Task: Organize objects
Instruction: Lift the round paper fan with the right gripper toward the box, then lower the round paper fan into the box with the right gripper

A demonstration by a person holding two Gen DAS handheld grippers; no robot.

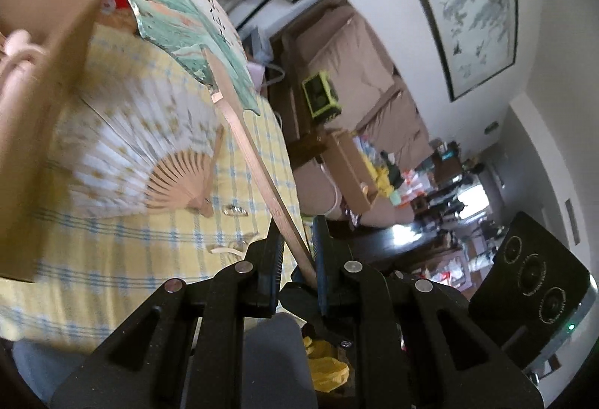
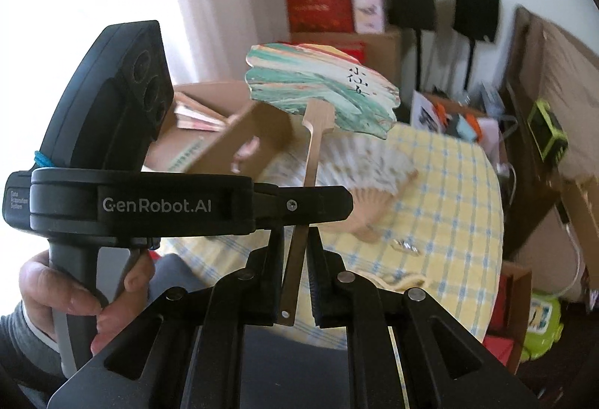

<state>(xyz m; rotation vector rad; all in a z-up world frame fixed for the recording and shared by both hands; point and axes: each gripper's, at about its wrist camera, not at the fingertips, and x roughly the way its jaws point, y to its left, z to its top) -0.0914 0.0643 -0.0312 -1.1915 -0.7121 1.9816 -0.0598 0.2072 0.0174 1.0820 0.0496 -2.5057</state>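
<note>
We hold the paddle fan (image 1: 179,16) by its wooden handle, which runs down between the fingers of the left gripper (image 1: 295,252); these pinch it near its lower end. From the right wrist view the same handle drops past the left tool and between the fingers of the right gripper (image 2: 294,266), which stand a little spread on either side of it; whether they touch it we cannot tell.

Beyond the fingertips the folding fan (image 1: 149,154) lies opened flat on the counter (image 2: 449,192) with its yellow checked cloth, and a small metal trinket (image 2: 406,248) rests just beside its pivot. Past the fan and to the left of the fingers stands the cardboard box (image 2: 239,139), open, with some flat things already inside.

We judge the job under way: the paddle fan is lifted but not yet stowed, and the folding fan and trinket remain to be dealt with.
</note>
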